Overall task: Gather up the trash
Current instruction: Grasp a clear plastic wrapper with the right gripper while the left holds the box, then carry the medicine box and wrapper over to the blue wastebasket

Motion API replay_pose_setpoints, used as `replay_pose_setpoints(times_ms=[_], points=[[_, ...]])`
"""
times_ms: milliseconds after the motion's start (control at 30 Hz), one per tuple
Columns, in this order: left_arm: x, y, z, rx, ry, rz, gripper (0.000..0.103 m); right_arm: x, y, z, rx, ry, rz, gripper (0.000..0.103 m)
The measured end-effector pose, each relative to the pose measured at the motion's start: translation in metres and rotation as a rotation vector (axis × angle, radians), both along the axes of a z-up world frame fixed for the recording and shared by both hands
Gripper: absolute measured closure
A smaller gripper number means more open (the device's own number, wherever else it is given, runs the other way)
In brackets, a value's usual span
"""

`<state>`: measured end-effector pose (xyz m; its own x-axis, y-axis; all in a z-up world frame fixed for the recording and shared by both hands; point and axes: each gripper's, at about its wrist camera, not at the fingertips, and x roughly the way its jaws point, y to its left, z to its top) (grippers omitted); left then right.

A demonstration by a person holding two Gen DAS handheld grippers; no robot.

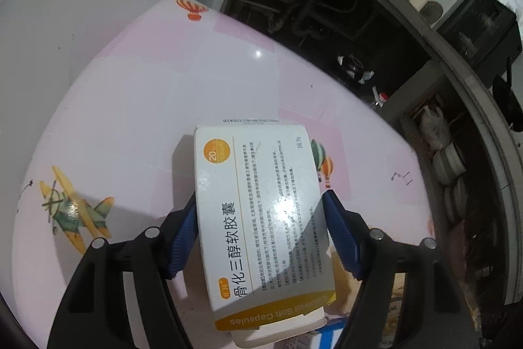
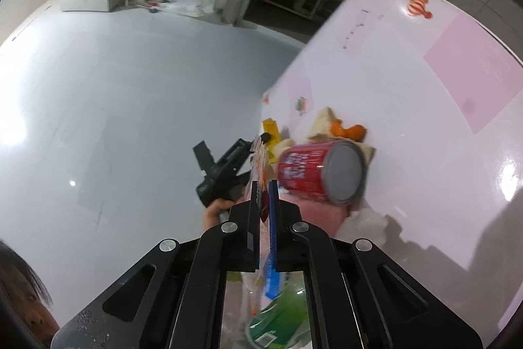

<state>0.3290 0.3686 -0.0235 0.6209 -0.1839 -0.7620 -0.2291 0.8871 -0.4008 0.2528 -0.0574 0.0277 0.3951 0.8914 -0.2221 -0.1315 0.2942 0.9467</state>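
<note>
The left claw (image 1: 260,231) is clamped on a white and yellow medicine box (image 1: 261,218), its blue pads pressed to the box's two long sides, low in the centre of the left wrist view. The box looks lifted clear of the pink table (image 1: 130,80), with its shadow falling to the left.

In the right wrist view the right claw (image 2: 264,201) is pinched nearly closed at the centre on a thin printed wrapper (image 2: 260,172), whose edge stands up between the pads.

Just right of that claw a red can (image 2: 322,172) lies on its side, blurred, grey end facing the camera. Behind it, toward the middle right, sit orange peel (image 2: 348,130), a yellow scrap (image 2: 271,128) and crumpled paper (image 2: 322,120). At the bottom, under the claw, a green can (image 2: 278,316) and a blue and white packet (image 2: 271,280) show; whether they lie in a bag I cannot tell.

So I judge two pieces are in hand and several remain on the table. No bin is visible in either view.
</note>
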Motion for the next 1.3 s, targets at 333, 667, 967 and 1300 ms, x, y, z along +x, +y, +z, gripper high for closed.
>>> replay_pose_setpoints(times_ms=[333, 667, 967, 1300], points=[[-0.023, 0.001, 0.038, 0.035, -0.109, 0.023, 0.033, -0.019, -0.010, 0.026, 0.056, -0.062, -0.005, 0.101], [-0.047, -0.009, 0.080, 0.077, -0.198, 0.009, 0.033, -0.038, -0.029, 0.048, 0.094, -0.132, -0.037, 0.102], [-0.064, -0.041, 0.125, 0.090, -0.286, -0.065, 0.033, -0.064, -0.071, 0.065, 0.127, -0.195, -0.118, 0.102], [-0.080, -0.100, 0.154, 0.080, -0.331, -0.187, 0.033, -0.094, -0.123, 0.070, 0.151, -0.232, -0.242, 0.102]])
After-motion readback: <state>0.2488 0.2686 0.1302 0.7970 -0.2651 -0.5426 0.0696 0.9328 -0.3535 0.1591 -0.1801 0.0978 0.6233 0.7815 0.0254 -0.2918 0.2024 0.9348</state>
